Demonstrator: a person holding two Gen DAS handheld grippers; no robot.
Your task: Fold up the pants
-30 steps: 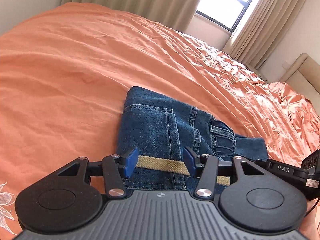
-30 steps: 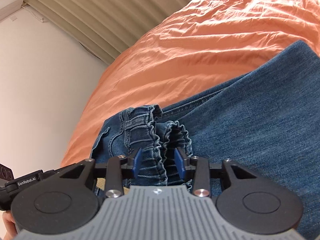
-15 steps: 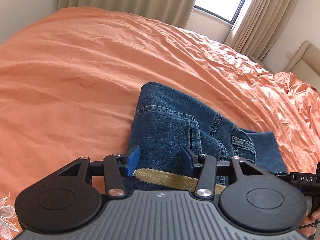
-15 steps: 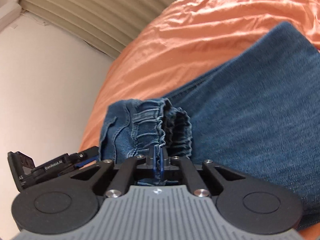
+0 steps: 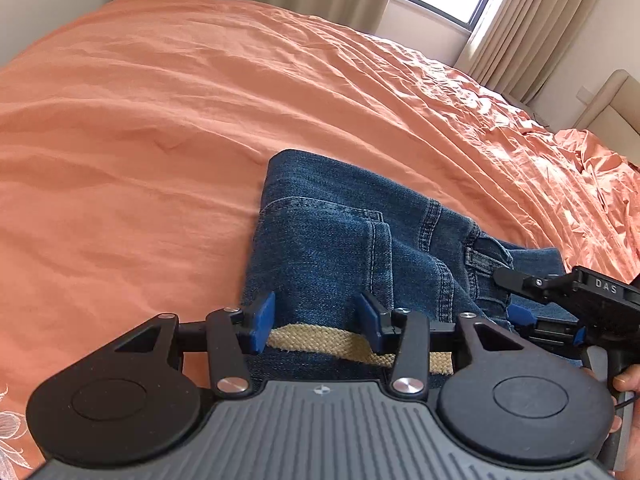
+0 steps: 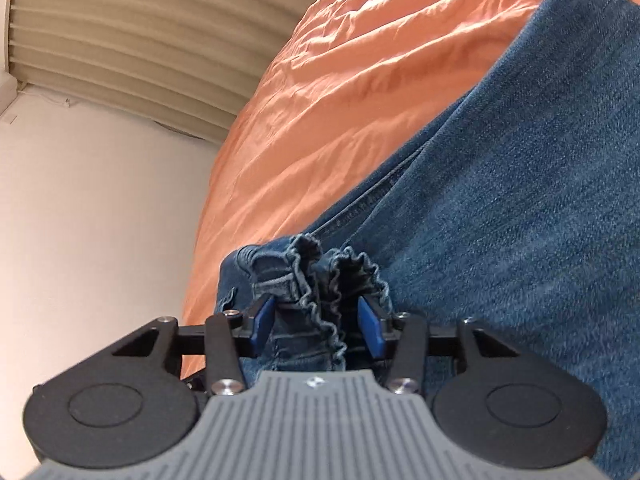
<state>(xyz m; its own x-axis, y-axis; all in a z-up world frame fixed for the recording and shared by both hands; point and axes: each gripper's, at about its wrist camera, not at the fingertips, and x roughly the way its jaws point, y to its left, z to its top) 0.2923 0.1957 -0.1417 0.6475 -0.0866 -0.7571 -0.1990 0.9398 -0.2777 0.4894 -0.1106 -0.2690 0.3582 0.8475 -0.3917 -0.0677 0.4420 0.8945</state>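
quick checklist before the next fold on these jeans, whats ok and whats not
1. Left tongs open, blue pads either side of the beige strip: ok.
2. Right tongs open around the ruffled waistband, not clamped: ok to close, no grip yet.
3. Jeans folded into a compact stack on the orange bedsheet: ok.
4. Stack edges aligned: not ok, layers look staggered near the belt loops.
5. Enough waistband between the right pads for a firm grip: cannot tell.
6. Bare sheet beyond the stack to fold onto: ok.
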